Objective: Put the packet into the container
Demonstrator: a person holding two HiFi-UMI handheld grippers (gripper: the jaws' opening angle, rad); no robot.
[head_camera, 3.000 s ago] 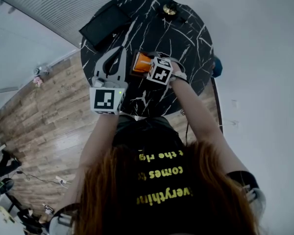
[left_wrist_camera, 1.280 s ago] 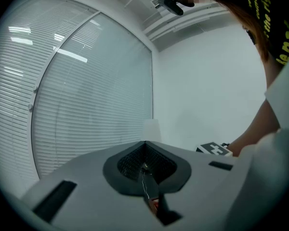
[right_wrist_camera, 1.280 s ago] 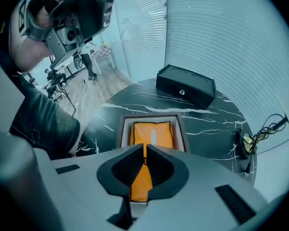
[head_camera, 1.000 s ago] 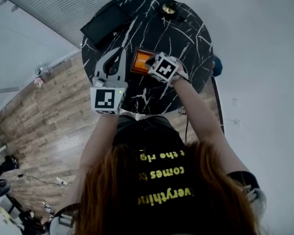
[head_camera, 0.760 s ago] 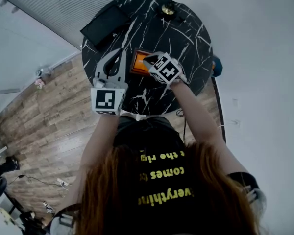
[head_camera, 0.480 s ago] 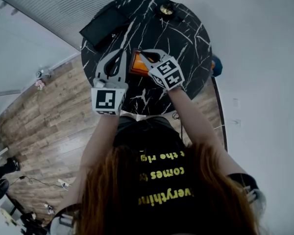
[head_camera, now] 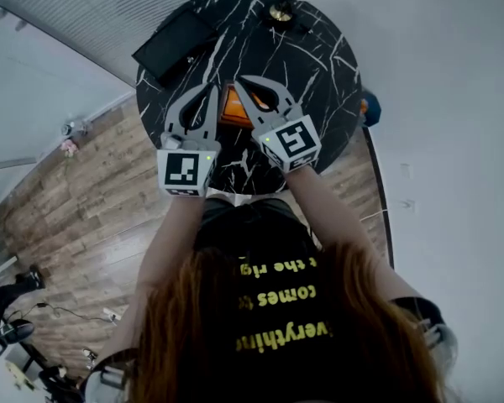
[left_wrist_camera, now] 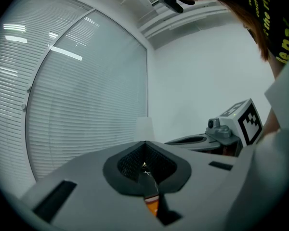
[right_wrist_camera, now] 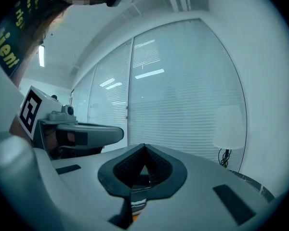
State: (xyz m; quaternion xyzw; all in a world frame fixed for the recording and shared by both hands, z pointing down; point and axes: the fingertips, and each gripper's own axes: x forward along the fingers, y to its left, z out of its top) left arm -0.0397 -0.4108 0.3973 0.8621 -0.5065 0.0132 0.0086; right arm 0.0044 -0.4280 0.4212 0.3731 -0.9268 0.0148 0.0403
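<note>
Your left tongs (head_camera: 209,89) are shut. Their own view shows the two jaws meeting at the tips with nothing pinched between them. Your right tongs (head_camera: 241,81) are shut as well, with the jaws together and empty. Both point level, away from you over the round black table (head_camera: 319,65).

The orange container (head_camera: 233,107) sits near the middle of the table, with your two tongs above it. The left tongs run along its 9 o'clock side. The right tongs cross its 3 o'clock side, with their tips at about its 12 o'clock. Both sets hide part of it, so I cannot tell the packet apart from the container. Neither pair of tongs holds it. A sliver of orange shows low in each tongs view, through the slit under the closed jaws.

On the table, a black slab (head_camera: 170,43) lies at the 10 o'clock edge. A small brass thing (head_camera: 279,13) sits near 12 o'clock, too small to name.

In the left tongs view your right tongs sit at 3 o'clock, marker cube up, with blinds (left_wrist_camera: 82,105) behind. In the right tongs view your left tongs sit at 9 o'clock and a white lamp (right_wrist_camera: 229,127) stands at 3 o'clock.
</note>
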